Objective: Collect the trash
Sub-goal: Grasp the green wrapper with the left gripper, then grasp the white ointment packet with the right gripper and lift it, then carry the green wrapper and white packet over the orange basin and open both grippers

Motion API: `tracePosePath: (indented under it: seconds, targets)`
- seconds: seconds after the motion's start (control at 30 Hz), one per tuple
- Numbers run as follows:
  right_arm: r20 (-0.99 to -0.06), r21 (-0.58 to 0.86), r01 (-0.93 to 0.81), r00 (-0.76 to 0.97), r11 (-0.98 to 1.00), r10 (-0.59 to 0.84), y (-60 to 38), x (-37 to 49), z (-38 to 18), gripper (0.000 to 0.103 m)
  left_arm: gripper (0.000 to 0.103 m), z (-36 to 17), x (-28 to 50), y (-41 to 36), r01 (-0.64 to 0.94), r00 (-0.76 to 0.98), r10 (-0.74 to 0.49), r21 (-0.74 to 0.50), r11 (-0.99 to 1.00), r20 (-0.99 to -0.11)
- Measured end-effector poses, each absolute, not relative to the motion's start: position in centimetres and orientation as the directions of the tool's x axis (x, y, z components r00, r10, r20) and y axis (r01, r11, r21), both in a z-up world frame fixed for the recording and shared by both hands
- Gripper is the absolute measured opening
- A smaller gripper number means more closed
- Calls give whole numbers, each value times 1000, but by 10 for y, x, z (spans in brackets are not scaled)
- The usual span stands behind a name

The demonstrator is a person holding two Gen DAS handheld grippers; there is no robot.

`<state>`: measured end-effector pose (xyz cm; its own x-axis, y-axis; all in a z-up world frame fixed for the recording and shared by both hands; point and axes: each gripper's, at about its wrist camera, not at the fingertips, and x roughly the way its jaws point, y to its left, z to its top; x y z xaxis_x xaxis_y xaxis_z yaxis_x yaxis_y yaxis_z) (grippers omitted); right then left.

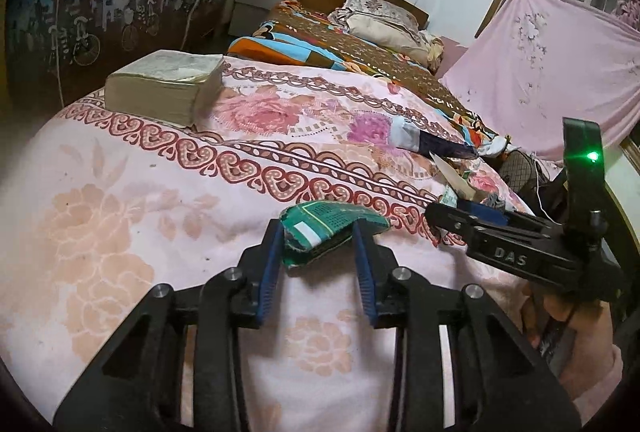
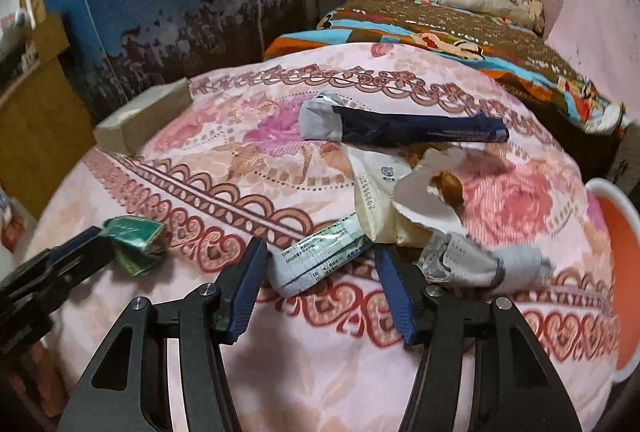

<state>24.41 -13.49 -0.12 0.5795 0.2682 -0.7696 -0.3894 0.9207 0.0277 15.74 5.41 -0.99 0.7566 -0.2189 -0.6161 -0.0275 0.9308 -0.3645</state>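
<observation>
On the pink flowered bedspread (image 1: 120, 191), my left gripper (image 1: 318, 232) is shut on a crumpled green wrapper (image 1: 332, 222), its blue pads pressing both sides. The right wrist view shows that same green wrapper (image 2: 134, 240) at the left, in the left gripper (image 2: 94, 238). My right gripper (image 2: 322, 252) is shut on a white-and-green printed packet (image 2: 320, 260) lying on the spread. Just beyond it lie a torn cream bag (image 2: 384, 199), a grey crumpled wrapper (image 2: 472, 264) and a dark blue wrapper with a silver end (image 2: 400, 127).
A thick worn book (image 1: 168, 83) lies at the bedspread's far left. An orange bin with a white rim (image 2: 612, 272) stands at the right edge. Beyond are a patterned brown blanket (image 2: 480, 27), pillows and a wooden headboard. A blue curtain hangs left.
</observation>
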Motion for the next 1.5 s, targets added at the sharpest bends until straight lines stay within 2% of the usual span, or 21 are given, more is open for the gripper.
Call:
tracePosePath:
  seconds: [0.2,0.3,0.6,0.9,1.2,1.5]
  targets:
    - [-765,-43,-455,588,890,263,-123,236,-2,33,19,-10,156,55,-32,759,-216,-367,930,-615]
    - [-763,-39,-493,576,869,293,-123,230,-2,29,19,-10,155,56,-38,761,-210,-365,930,-614]
    - [-764,-20,-565,541,825,352,-132,196,-3,27,19,-11,149,54,-41,762,-195,-346,937,-617]
    - [-706,-56,-564,605,824,367,-142,170,1,27,18,-6,141,51,-31,787,-184,-334,942,-590]
    - [-549,-62,-562,710,825,442,-153,143,12,27,18,6,129,43,2,831,-189,-338,941,-522]
    - [-270,-120,-501,847,857,458,-177,116,53,27,18,34,121,18,79,895,-221,-349,934,-388]
